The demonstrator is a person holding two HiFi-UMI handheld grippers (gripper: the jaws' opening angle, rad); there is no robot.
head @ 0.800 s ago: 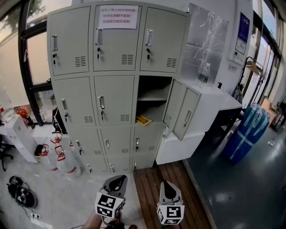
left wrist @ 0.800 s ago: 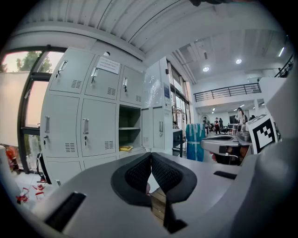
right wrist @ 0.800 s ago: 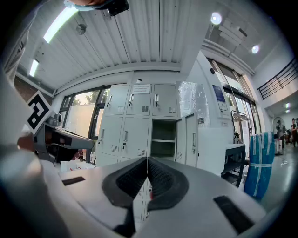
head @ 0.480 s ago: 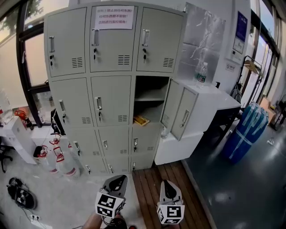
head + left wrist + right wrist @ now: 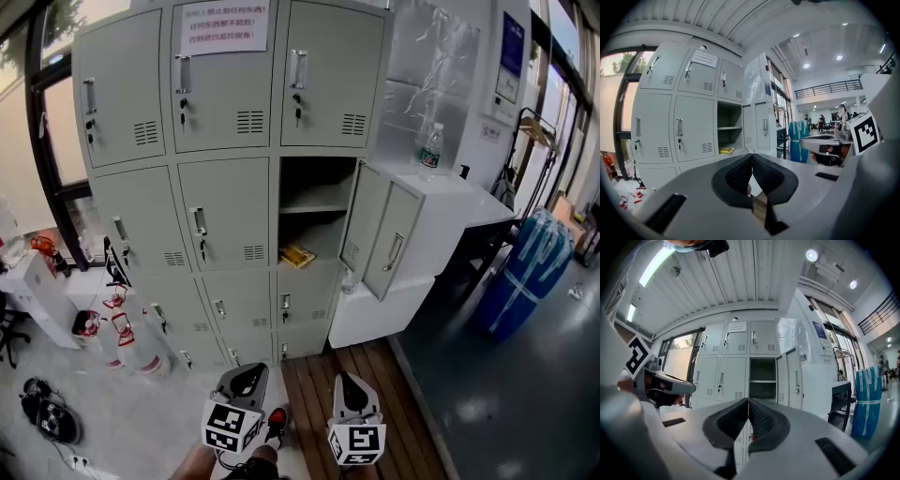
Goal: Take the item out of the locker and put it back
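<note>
Both grippers ride low in front of us with nothing in them: the left gripper has its pads clenched tip to tip on empty air, and the right gripper is closed the same way, with only the room showing past its jaws. What has just changed is where we stand. The locker fills more of the head view than it did a moment ago, its top row has slid toward the upper edge, and a red shoe has come into sight just beside the left gripper, so we judge that we have stepped forward. The grippers sit where they did in the view. We are thus on the approach, and nothing is taken out yet. The yellow item lies on the floor of the open compartment, under its shelf, with the door swung out to the right. We judge that a jaw pair must open before any reach. Underfoot we have wooden decking, with pale concrete to the left and a dark glossy floor to the right. Beside the locker stands a white cabinet carrying a water bottle. Blue wrapped drums stand further right, red-capped jugs sit at the locker's left foot, and a paper notice hangs on a top door.
</note>
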